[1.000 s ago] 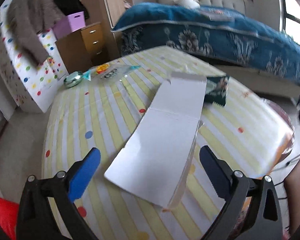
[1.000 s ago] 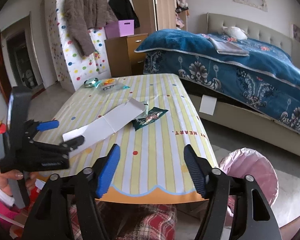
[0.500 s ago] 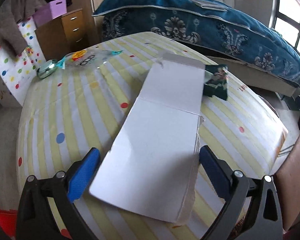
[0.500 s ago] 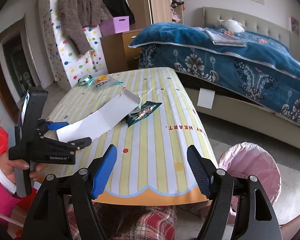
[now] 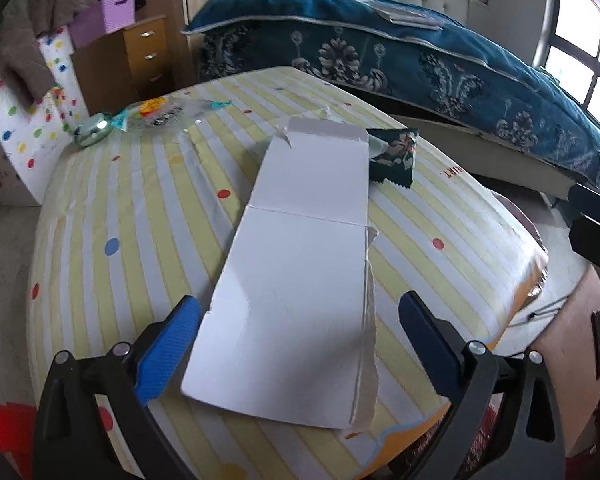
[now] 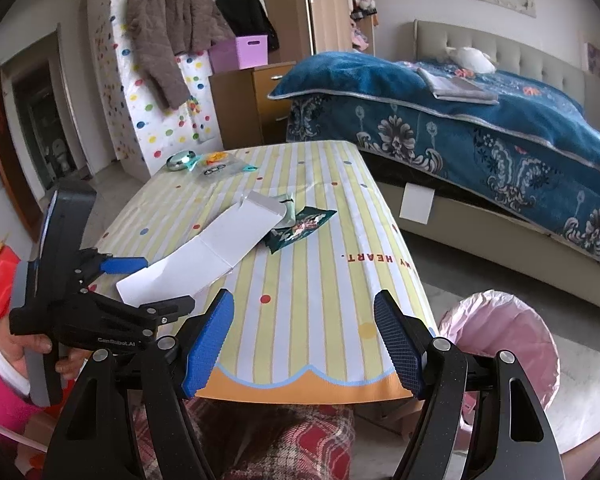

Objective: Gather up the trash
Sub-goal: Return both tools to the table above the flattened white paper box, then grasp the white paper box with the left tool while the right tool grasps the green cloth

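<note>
A flattened white cardboard box (image 5: 300,264) lies on the striped table (image 5: 148,208). My left gripper (image 5: 300,348) is open, its blue fingers on either side of the box's near end. A dark green snack wrapper (image 5: 394,156) lies past the box's far end. A clear plastic wrapper (image 5: 160,114) and a shiny green wrapper (image 5: 94,130) lie at the table's far left. In the right wrist view my right gripper (image 6: 304,344) is open and empty over the table's near edge, with the left gripper (image 6: 140,284), the box (image 6: 216,248) and the green wrapper (image 6: 302,228) ahead.
A bin lined with a pink bag (image 6: 504,344) stands on the floor right of the table. A bed with a blue cover (image 6: 460,120) lies behind. A wooden drawer unit (image 6: 252,100) and a dotted cabinet (image 6: 160,120) stand at the back.
My left gripper has moved forward and lower, so the white box now lies between its open fingers. My right gripper has drifted slightly closer to the table edge.
</note>
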The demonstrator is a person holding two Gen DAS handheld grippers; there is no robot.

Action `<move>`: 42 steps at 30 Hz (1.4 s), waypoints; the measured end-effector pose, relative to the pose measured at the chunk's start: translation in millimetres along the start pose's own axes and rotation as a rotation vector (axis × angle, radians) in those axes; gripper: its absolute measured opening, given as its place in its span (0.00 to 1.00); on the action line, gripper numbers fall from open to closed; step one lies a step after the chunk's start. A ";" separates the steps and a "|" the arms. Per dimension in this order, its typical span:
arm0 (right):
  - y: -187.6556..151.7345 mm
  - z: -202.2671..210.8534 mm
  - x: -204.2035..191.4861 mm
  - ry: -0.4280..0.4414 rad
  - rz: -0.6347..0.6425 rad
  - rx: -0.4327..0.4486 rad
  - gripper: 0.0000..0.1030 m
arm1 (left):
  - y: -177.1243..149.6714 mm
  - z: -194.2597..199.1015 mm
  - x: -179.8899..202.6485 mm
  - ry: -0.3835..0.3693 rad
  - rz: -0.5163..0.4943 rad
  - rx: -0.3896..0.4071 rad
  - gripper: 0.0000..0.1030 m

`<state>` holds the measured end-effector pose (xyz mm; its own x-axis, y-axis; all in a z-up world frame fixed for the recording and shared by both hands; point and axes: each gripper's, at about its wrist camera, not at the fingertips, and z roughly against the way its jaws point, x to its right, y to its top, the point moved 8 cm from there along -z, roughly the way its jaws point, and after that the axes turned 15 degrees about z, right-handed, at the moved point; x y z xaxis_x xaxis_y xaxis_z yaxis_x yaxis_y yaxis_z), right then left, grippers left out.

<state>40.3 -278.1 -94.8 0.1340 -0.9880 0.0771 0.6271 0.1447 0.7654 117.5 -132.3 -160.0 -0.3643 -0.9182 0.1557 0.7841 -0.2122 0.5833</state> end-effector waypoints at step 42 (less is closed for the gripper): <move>47.9 -80.9 1.0 0.035 0.013 -0.019 0.38 | 60.7 35.0 -67.8 0.161 0.203 0.233 0.69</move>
<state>132.6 -267.8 -109.8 0.1690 -0.9835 0.0641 0.6396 0.1589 0.7521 172.3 -71.2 -107.2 -0.1140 -0.9787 0.1708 0.6902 0.0456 0.7222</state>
